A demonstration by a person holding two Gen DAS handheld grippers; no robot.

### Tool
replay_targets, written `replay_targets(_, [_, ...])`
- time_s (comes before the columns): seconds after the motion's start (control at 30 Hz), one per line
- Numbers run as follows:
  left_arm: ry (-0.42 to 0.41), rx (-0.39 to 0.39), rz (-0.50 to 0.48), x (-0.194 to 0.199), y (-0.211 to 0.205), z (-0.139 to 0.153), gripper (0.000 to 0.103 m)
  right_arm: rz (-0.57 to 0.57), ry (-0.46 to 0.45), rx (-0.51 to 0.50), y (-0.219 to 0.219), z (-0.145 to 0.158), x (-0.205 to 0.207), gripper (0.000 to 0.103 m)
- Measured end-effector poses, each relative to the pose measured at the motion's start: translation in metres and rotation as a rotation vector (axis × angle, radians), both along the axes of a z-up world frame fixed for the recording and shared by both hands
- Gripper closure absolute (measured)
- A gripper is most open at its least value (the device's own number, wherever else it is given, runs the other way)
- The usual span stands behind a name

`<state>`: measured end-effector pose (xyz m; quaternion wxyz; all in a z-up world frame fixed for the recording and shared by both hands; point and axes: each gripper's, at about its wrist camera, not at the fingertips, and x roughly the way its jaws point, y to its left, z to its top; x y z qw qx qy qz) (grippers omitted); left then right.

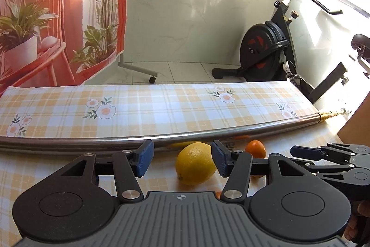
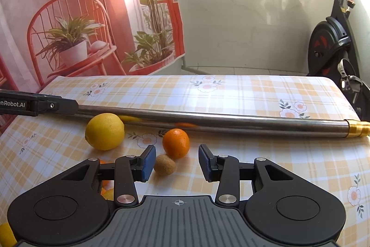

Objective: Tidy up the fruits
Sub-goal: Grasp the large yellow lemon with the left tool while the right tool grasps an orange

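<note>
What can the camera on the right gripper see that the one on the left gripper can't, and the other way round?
Only the right view shows the small brown fruit near the open right gripper. Only the left view shows the lemon between the open left gripper's fingers, and a bike saddle. Both show the lemon, the orange, the steel pole, the checked tablecloth and the exercise bike.

— What do we count on the table [image 2: 231, 94]?
— We count one lemon [image 2: 104, 131], one orange [image 2: 175, 142], one small brown kiwi [image 2: 164, 164], and one metal pole [image 2: 208, 119].
</note>
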<state>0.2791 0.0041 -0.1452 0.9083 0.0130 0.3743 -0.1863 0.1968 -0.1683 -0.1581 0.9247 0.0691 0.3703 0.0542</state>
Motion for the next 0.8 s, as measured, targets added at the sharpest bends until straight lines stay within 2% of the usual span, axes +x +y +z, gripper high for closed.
replay_targets(0.07, [0.006, 0.05, -0.062, 0.005, -0.011, -0.011, 0.045, -0.001, 0.001, 0.002, -0.004, -0.003, 0.0, 0.065])
replay_targets(0.17, [-0.002, 0.109, -0.103, 0.011, -0.019, -0.024, 0.045, 0.001, 0.005, 0.003, -0.008, -0.007, 0.0, 0.065])
replay_targets(0.3, [0.009, 0.094, -0.135, 0.018, -0.023, -0.034, 0.045, -0.006, -0.02, 0.025, -0.01, -0.007, -0.001, 0.065])
replay_targets(0.5, [0.017, 0.128, -0.143, 0.023, -0.036, -0.046, 0.045, 0.003, -0.048, 0.043, -0.01, -0.007, 0.0, 0.065])
replay_targets(0.8, [0.02, 0.117, -0.143, 0.028, -0.037, -0.045, 0.045, -0.022, -0.046, 0.063, -0.014, -0.018, 0.013, 0.065])
